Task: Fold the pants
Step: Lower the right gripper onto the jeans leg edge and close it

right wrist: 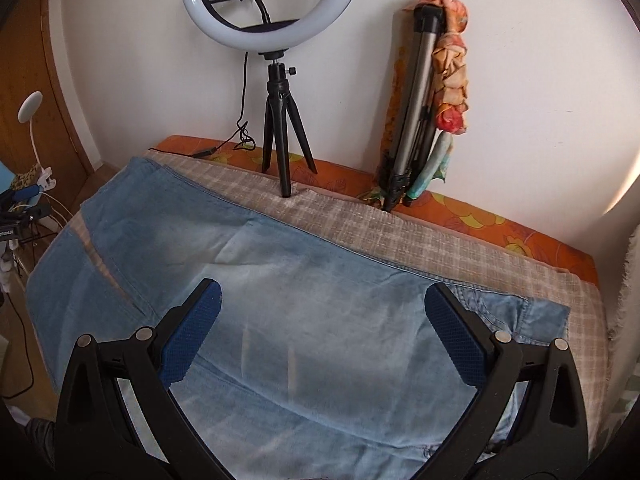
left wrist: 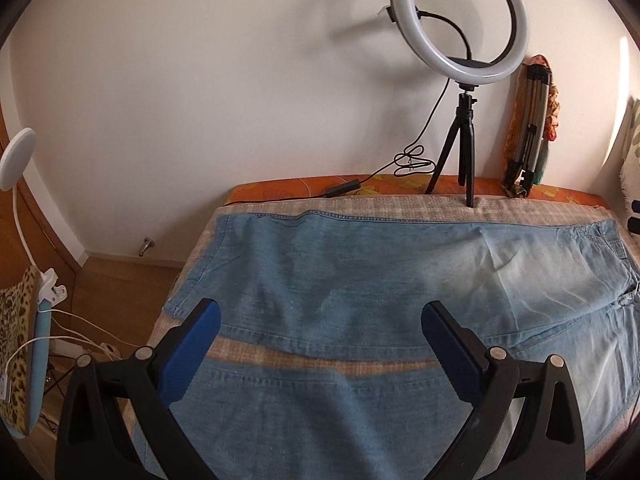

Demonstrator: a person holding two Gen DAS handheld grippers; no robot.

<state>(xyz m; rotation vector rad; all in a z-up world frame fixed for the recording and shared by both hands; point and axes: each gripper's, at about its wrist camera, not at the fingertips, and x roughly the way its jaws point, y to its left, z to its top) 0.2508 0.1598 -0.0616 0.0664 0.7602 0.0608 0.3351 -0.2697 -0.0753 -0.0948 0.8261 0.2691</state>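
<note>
Faded blue denim covered most of the bed: the jeans (left wrist: 360,280) lay spread flat on a beige plaid blanket (left wrist: 400,202), legs running toward the left end and the waistband (right wrist: 520,312) toward the right, with a strip of blanket showing between the two legs. The left gripper (left wrist: 320,320) hung above the leg section with its blue-padded jaws spread wide and nothing between them; the right gripper (right wrist: 322,306) hung likewise over the thigh and seat area, jaws apart and empty. No fold appeared to have been started. The likeliest trouble from here, as a judgement, was a poor pinch: denim lying this flat gives the pads little to bite, so a gripper might close on one layer only, or catch the blanket together with the cloth and drag both. Uneven lifting by the two grippers could skew the legs so that the seams would not line up. A ring light (right wrist: 272,0) on a small black tripod (right wrist: 286,136) stood at the far edge of the blanket, just beside the far leg's seam, with its cable (left wrist: 414,162) trailing behind; a swept leg could well knock it over.
</note>
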